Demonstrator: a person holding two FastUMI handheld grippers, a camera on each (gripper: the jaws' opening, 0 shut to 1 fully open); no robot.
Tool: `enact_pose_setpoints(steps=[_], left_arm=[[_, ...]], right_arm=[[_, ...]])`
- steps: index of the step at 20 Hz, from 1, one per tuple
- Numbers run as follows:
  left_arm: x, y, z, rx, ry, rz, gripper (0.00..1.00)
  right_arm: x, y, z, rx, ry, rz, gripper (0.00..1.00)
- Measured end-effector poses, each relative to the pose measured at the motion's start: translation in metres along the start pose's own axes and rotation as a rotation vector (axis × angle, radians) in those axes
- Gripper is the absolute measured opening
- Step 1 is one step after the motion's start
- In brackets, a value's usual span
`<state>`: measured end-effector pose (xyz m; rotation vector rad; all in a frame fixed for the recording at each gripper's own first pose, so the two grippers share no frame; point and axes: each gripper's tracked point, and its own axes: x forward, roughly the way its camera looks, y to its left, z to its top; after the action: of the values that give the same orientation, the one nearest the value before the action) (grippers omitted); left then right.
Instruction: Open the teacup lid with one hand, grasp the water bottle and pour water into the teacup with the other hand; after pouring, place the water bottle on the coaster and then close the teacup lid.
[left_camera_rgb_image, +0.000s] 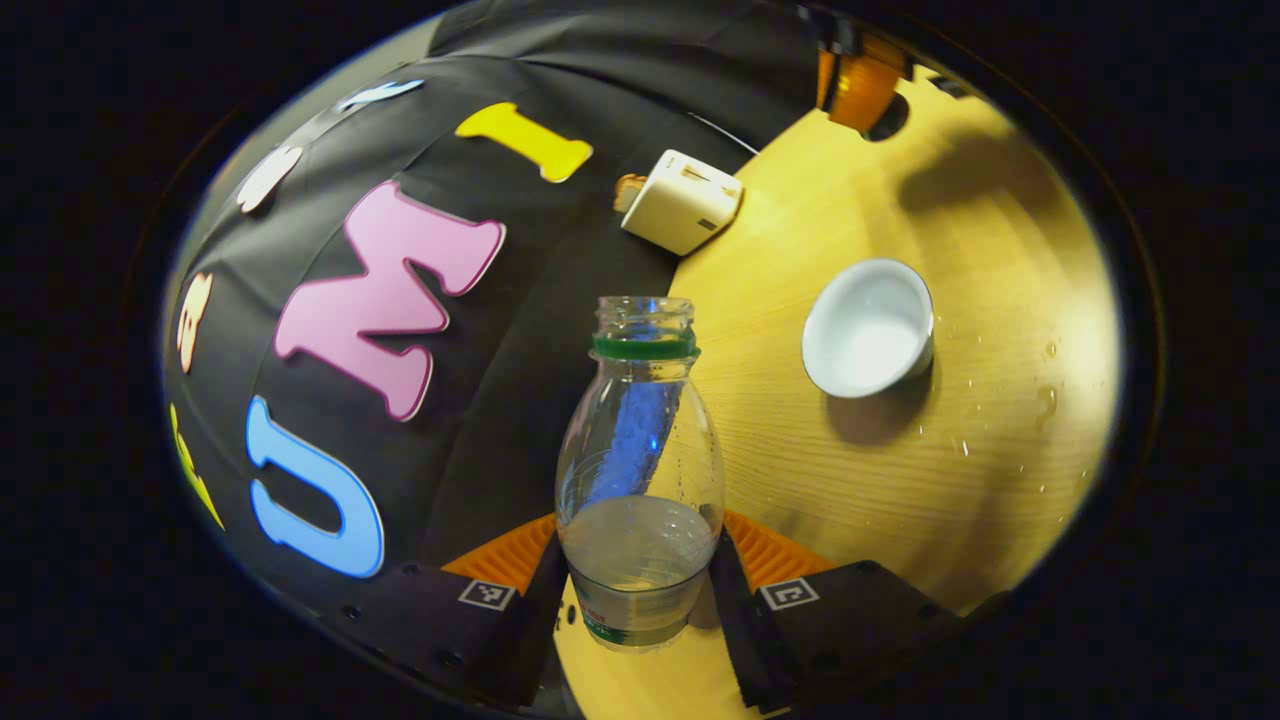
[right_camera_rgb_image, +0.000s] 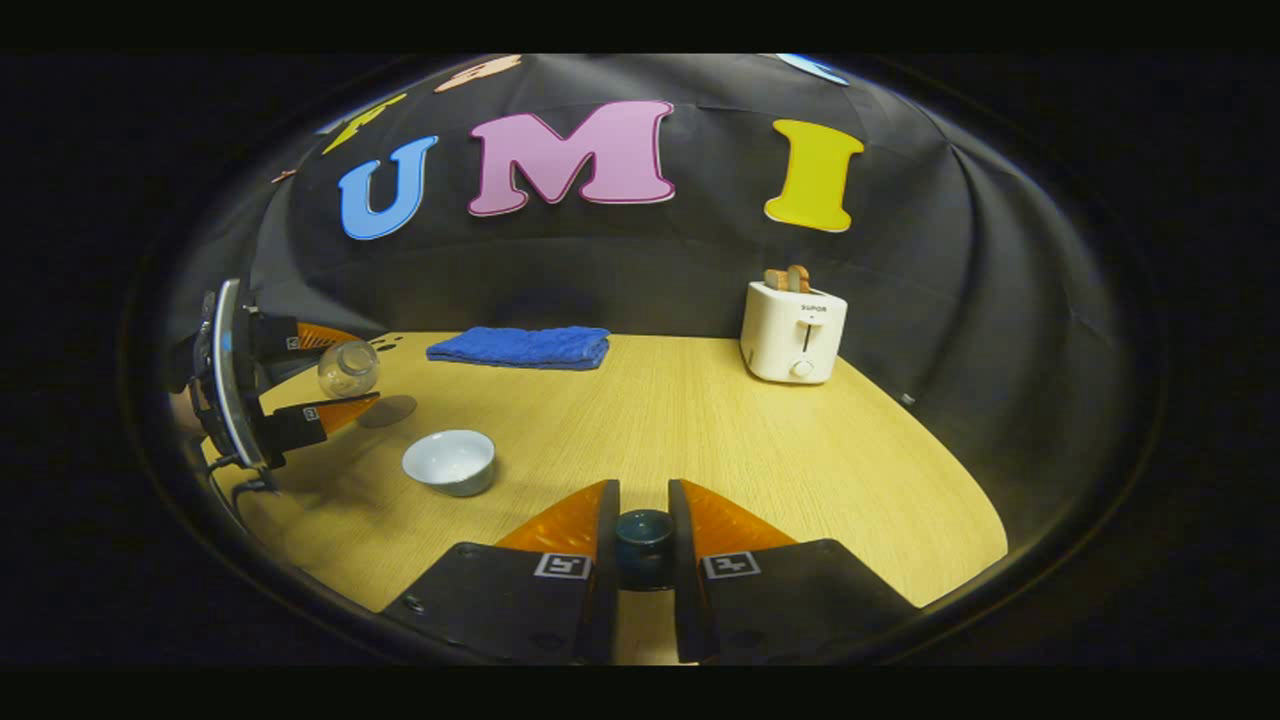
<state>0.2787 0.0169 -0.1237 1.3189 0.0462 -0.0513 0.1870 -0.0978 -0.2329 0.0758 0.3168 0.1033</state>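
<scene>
Pale wood bench (left_camera_rgb_image: 960, 500) spreads under the left gripper (left_camera_rgb_image: 640, 580), its fingers clenched low on a clear, uncapped water bottle (left_camera_rgb_image: 640, 460), part full, light and slippery, likely to flex; the open teacup (left_camera_rgb_image: 868, 326) lies ahead, right of the fingers. Right gripper (right_camera_rgb_image: 643, 545) fingers grasp the small dark lid (right_camera_rgb_image: 644, 535), hard and likely fragile, teacup (right_camera_rgb_image: 449, 461) well off left.

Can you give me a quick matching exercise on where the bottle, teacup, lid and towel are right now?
Things:
1. water bottle
2. teacup
3. teacup lid
4. blue towel

States:
A. folded by the back wall
B. between the right gripper's fingers
C. open on the table
D. uncapped, in the left gripper

Pairs: 1-D, 2-C, 3-B, 4-A
</scene>
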Motion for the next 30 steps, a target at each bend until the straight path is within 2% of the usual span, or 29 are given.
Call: enact_pose_setpoints(steps=[10,19,25,30], left_arm=[[0.025,-0.013,0.009,0.227,0.004,-0.047,0.74],[0.037,0.005,0.019,0.484,-0.044,0.004,0.73],[0.042,0.006,0.018,0.578,-0.039,0.006,0.73],[0.042,0.006,0.020,0.612,-0.052,0.003,0.73]], right_arm=[[-0.001,0.013,-0.005,0.005,0.002,0.043,0.26],[-0.001,0.011,-0.006,0.027,-0.012,0.043,0.26],[-0.007,0.010,-0.008,0.027,-0.013,0.040,0.26],[-0.012,0.010,-0.012,0.028,-0.008,0.042,0.26]])
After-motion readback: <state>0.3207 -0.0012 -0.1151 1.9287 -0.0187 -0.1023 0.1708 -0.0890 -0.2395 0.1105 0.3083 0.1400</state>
